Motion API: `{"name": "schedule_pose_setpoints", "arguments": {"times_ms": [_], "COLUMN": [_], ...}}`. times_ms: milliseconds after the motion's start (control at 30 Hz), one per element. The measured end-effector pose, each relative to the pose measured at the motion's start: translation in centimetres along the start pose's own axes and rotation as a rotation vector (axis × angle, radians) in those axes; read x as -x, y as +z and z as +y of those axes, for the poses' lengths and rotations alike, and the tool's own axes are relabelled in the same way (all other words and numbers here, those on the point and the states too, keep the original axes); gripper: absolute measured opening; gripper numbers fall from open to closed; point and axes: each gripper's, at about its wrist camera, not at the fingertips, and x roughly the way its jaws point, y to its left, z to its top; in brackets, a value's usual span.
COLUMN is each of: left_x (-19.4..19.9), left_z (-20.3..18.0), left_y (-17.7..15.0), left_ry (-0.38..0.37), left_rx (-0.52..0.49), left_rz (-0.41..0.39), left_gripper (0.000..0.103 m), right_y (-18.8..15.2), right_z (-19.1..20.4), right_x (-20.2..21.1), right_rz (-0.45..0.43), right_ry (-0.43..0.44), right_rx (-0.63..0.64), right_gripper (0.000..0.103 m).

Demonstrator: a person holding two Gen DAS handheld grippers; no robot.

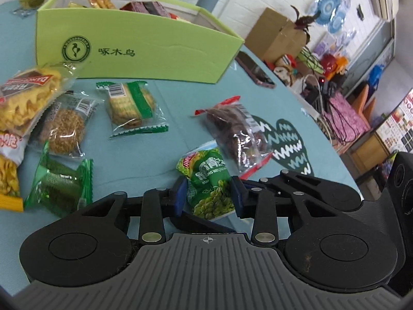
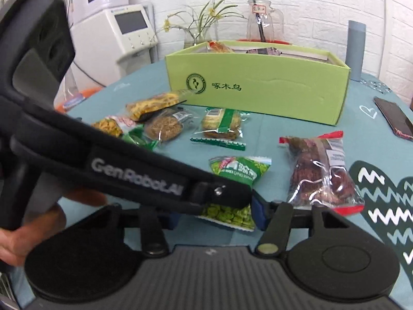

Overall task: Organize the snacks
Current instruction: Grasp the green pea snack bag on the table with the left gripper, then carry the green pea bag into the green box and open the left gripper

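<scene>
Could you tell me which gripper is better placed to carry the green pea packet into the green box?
Left. The left gripper has the green pea packet pinched between its pads, with the green box open ahead. The right gripper lies under it, its grip unclear.

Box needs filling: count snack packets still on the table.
7: pea packet in left gripper, brown packet right, crackers centre, cookie, wavy chips, yellow chips, dark green packet left. Others may hide.

My left tool point(image 2: 227, 201) bears "GenRobot.AI" on its arm. The green box point(image 1: 144, 51) is printed "啄木鸟" beside a round emblem. The pea packet point(image 1: 210, 188) reads "WEI QING WAN". One wafer packet point(image 1: 28, 95) shows "DANC", the rest unreadable.
</scene>
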Motion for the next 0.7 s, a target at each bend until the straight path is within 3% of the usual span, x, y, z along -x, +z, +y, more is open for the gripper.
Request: {"name": "schedule_pose_setpoints", "arguments": {"times_ms": [133, 300, 533, 700], "left_x": [1.9, 2.5, -2.3, -7.2], "left_z": [-2.2, -3.7, -3.5, -1.6], "left_y": [1.0, 7.3, 18.1, 21.9], "left_ry": [0.014, 0.008, 0.036, 0.073], "left_rx": [-0.025, -0.06, -0.085, -0.073], "left_rz": [-0.061, -0.142, -0.185, -0.179], "left_gripper": [0.014, 0.014, 0.014, 0.015], "right_y": [0.9, 6.3, 14.6, 16.9], "right_z": [-0.2, -3.2, -9.6, -12.8], "right_x": [2.6, 2.6, -2.5, -7.6], "right_rz": [-0.072, -0.167, -0.192, -0.146], "right_ry": [0.004, -0.007, -0.049, -0.05], "right_rx": [0.022, 0.075, 0.095, 0.093], "right_gripper": [0.061, 0.063, 0.065, 0.066]}}
